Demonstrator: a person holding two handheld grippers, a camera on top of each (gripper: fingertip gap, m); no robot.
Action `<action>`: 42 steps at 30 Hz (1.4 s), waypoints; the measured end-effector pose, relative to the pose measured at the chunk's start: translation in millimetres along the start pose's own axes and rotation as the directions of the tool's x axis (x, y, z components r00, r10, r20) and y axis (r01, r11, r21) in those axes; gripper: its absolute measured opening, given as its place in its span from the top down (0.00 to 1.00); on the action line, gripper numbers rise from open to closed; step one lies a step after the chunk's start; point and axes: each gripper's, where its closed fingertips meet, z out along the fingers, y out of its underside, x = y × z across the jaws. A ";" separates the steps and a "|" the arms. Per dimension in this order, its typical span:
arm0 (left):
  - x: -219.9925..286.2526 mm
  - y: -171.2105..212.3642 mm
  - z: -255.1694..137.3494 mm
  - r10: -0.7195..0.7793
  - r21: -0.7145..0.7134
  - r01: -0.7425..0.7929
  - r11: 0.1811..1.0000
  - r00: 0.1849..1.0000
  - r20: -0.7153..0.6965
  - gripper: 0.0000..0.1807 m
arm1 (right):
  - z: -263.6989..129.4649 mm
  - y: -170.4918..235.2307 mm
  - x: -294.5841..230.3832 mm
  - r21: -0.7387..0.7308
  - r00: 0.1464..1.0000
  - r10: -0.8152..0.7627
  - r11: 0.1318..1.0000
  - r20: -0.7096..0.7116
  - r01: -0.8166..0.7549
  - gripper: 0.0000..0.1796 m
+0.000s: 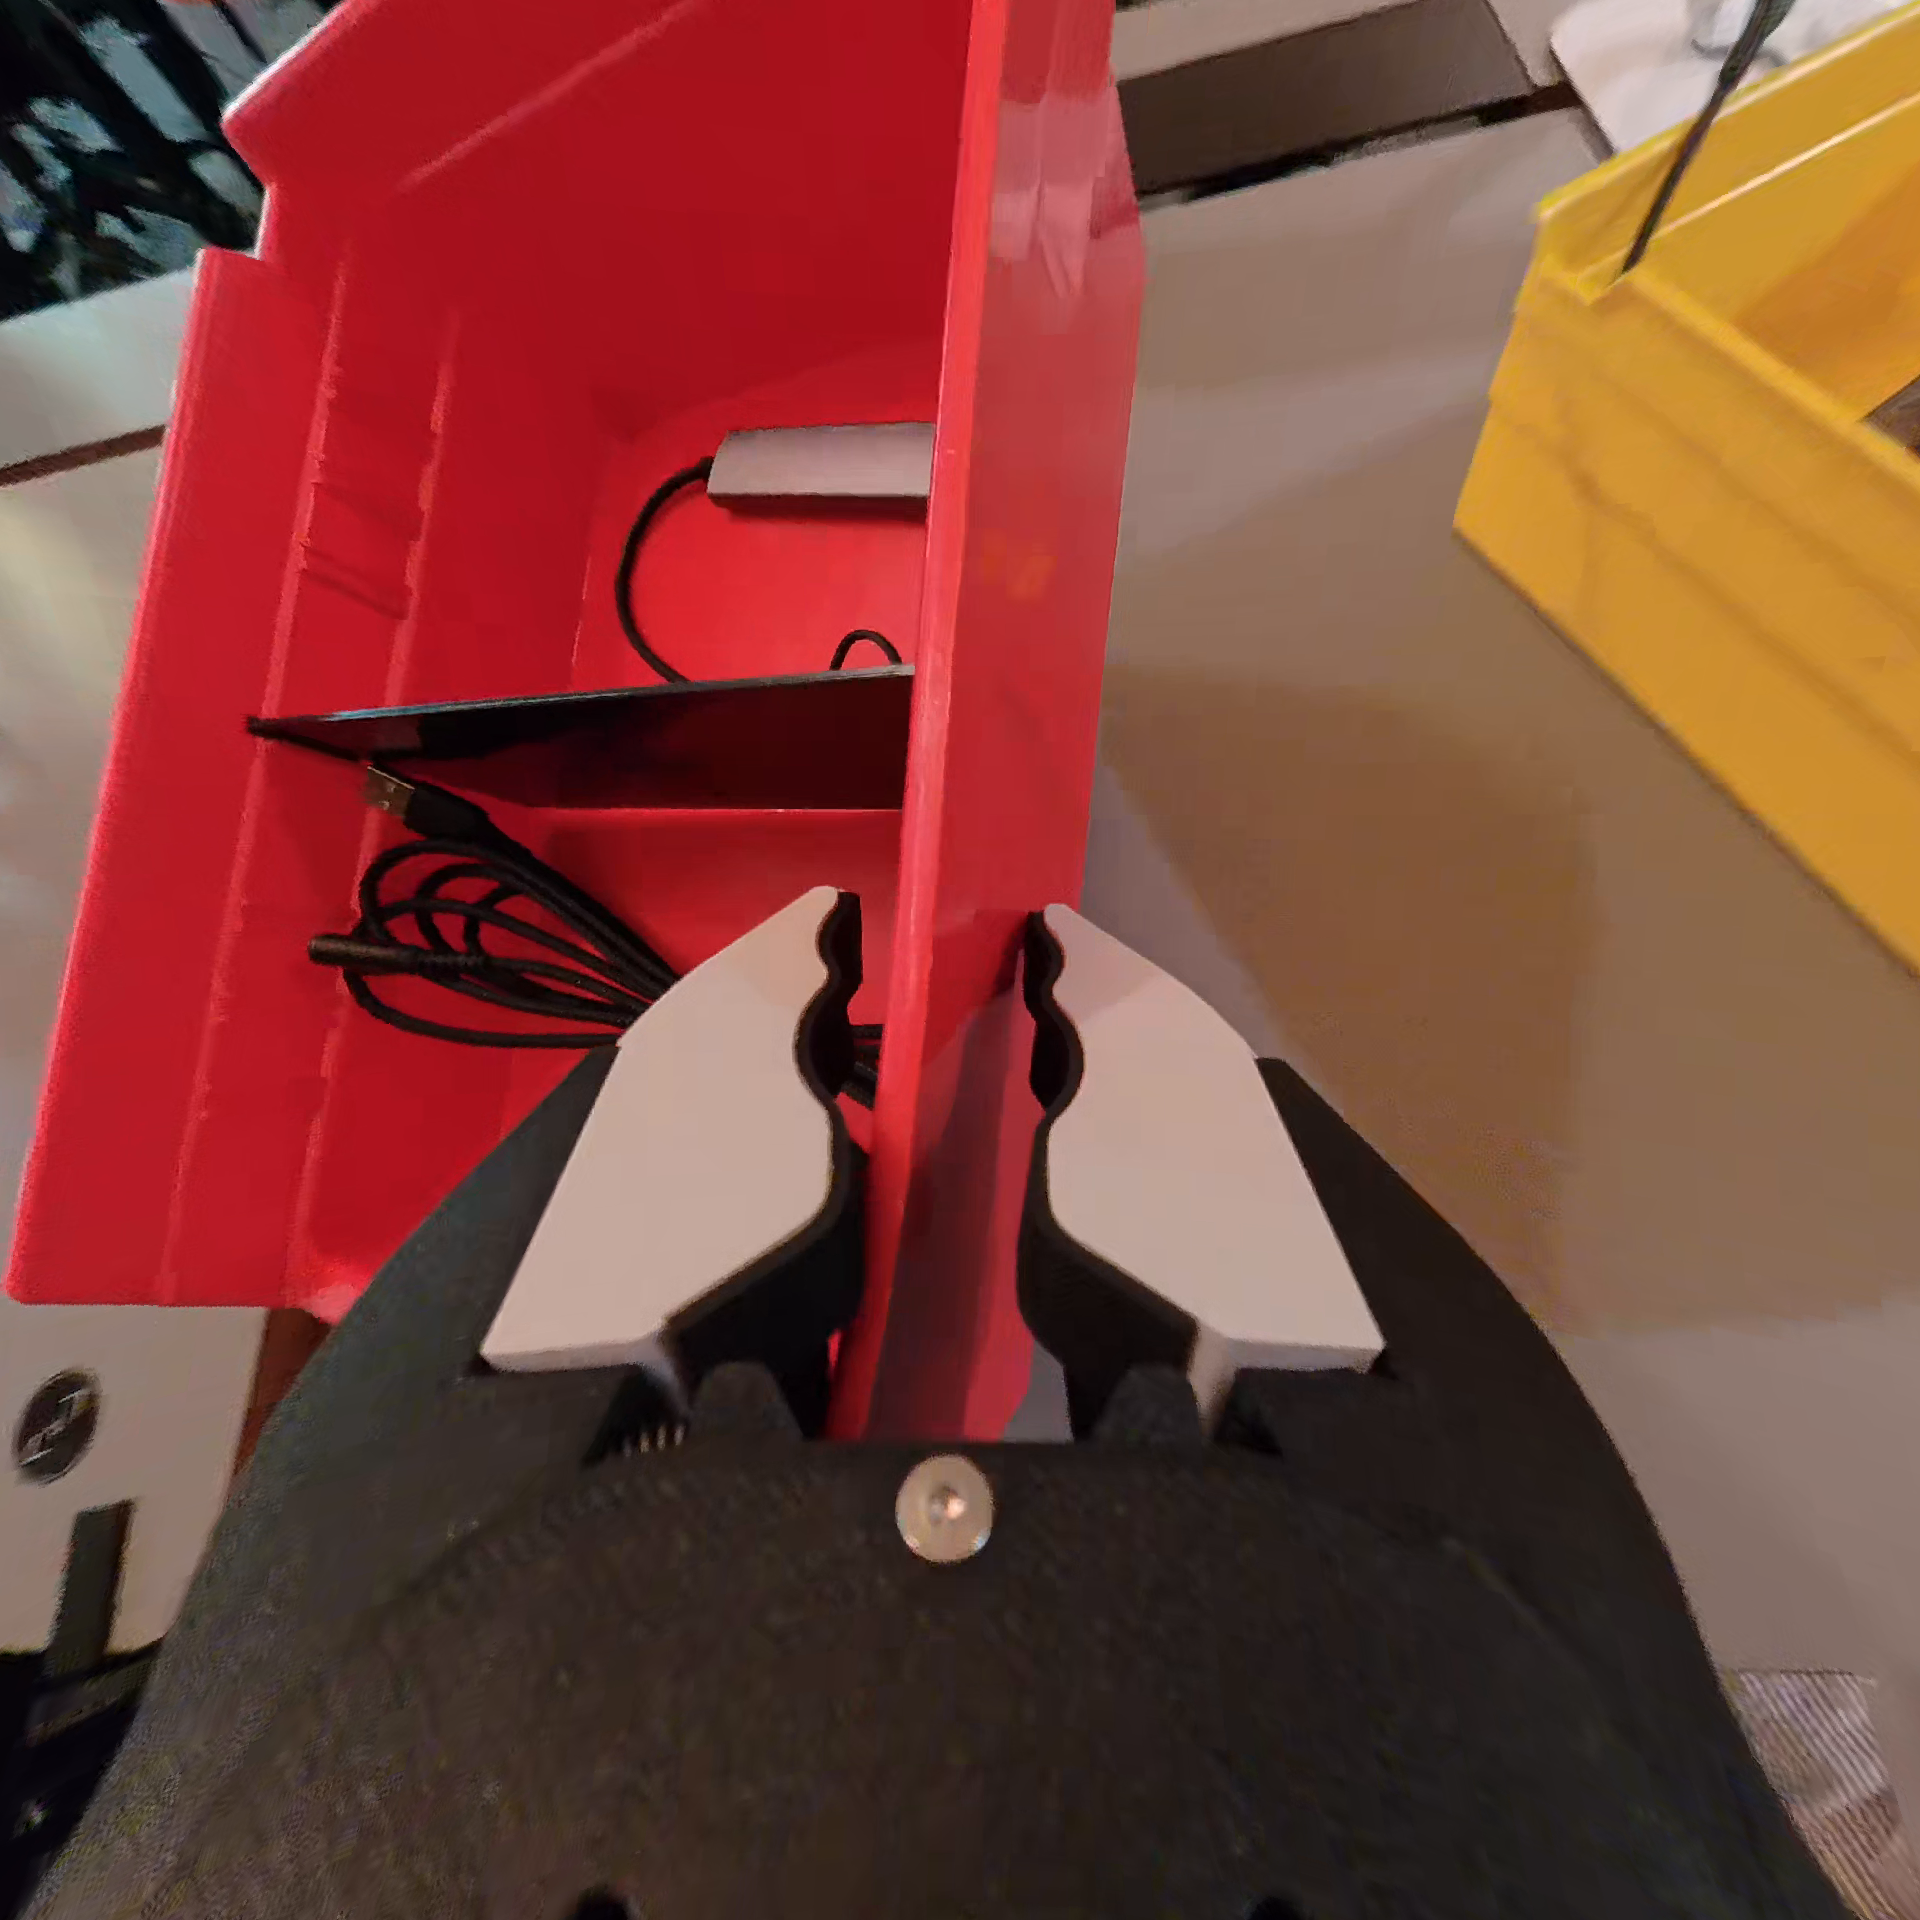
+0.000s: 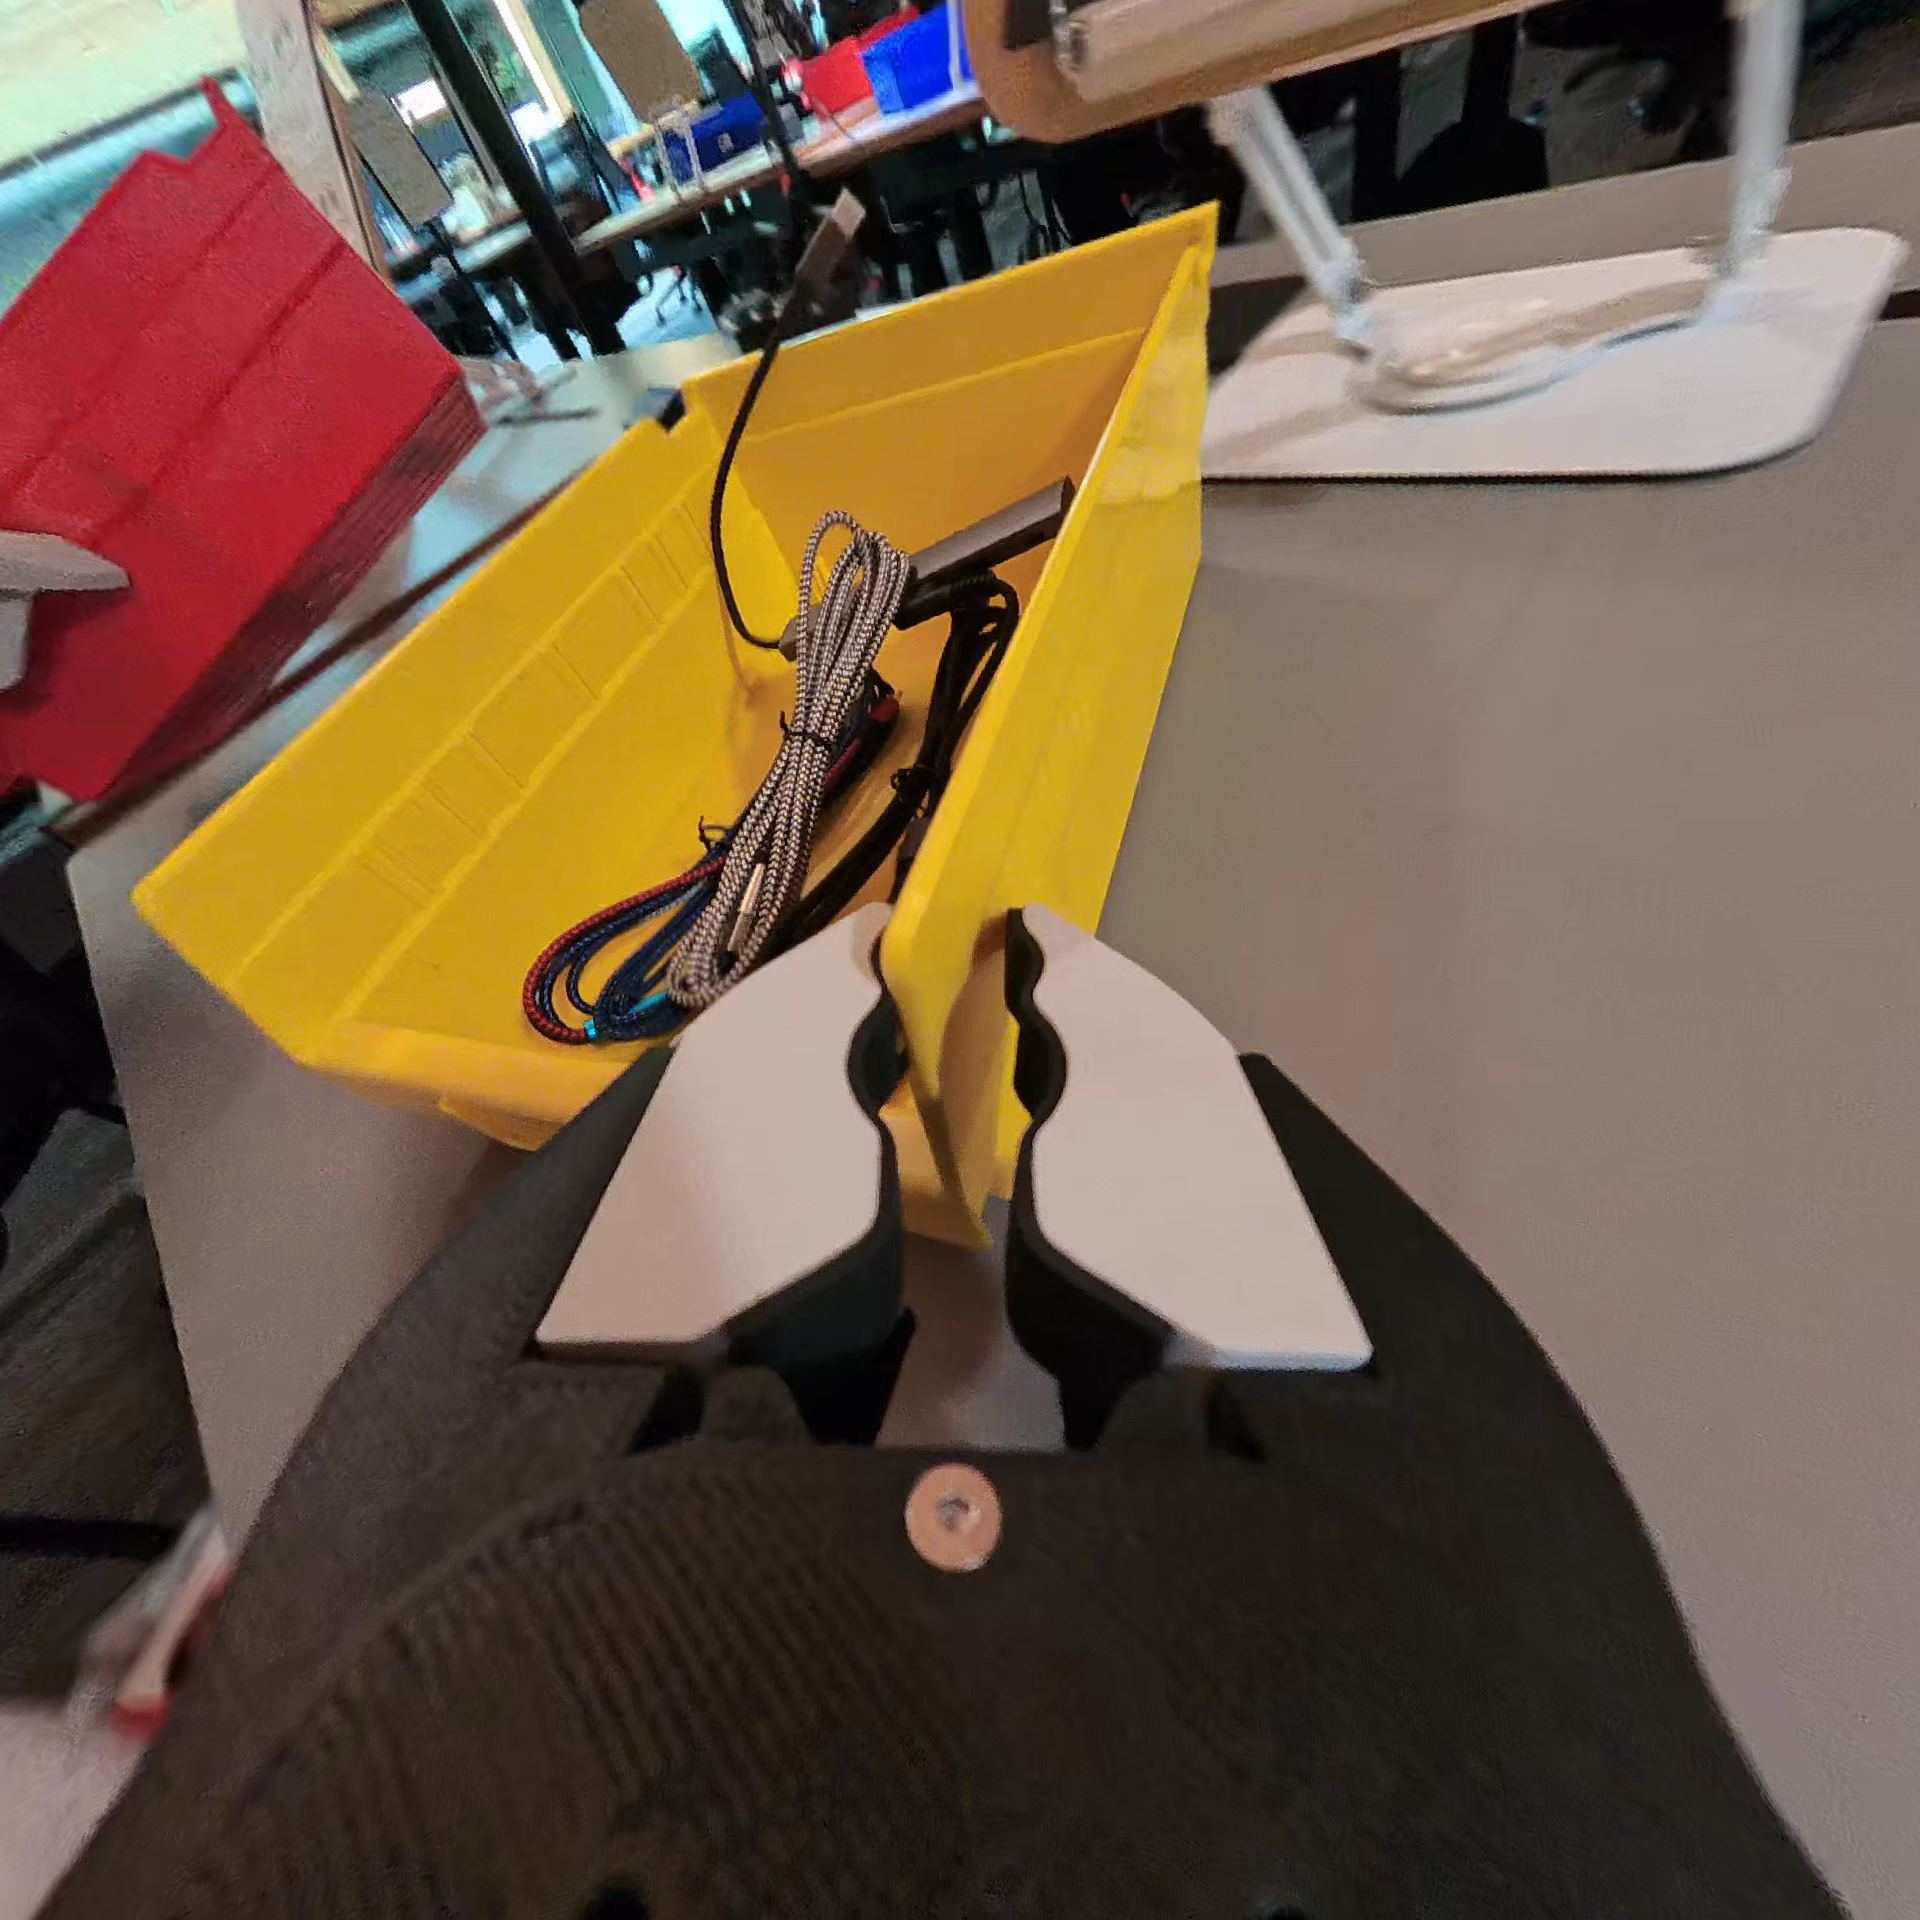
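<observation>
Left hand-held gripper [image 1: 940,920] is pinching the red bin [image 1: 966,582] wall; right hand-held gripper [image 2: 951,925] is pinching the yellow bin [image 2: 1049,748] wall, both bins holding cables [image 2: 800,748] on the worktop [image 2: 1507,831].

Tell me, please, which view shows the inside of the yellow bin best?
The right wrist view: the yellow bin lies open to it, with its cables in plain sight, and the right gripper straddles its side wall. The left wrist view shows only an outer corner of it at the edge.
</observation>
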 end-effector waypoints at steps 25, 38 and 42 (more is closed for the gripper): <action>-85.6 -4.3 -72.9 -0.133 0.123 0.117 0.986 0.982 0.132 0.83 | 173.9 6.2 -285.5 -0.127 0.833 -0.141 0.961 0.534 0.244 0.45; 44.2 -62.9 -90.0 0.123 0.121 -0.111 0.986 0.987 -0.104 0.84 | -15.7 -1.5 -59.9 -0.128 0.962 -0.206 0.965 0.177 0.230 0.54; 132.8 -69.9 -89.1 0.246 0.146 -0.216 0.965 0.942 -0.228 0.84 | -80.9 -11.0 -7.7 -0.050 0.991 -0.067 0.996 0.114 0.073 0.59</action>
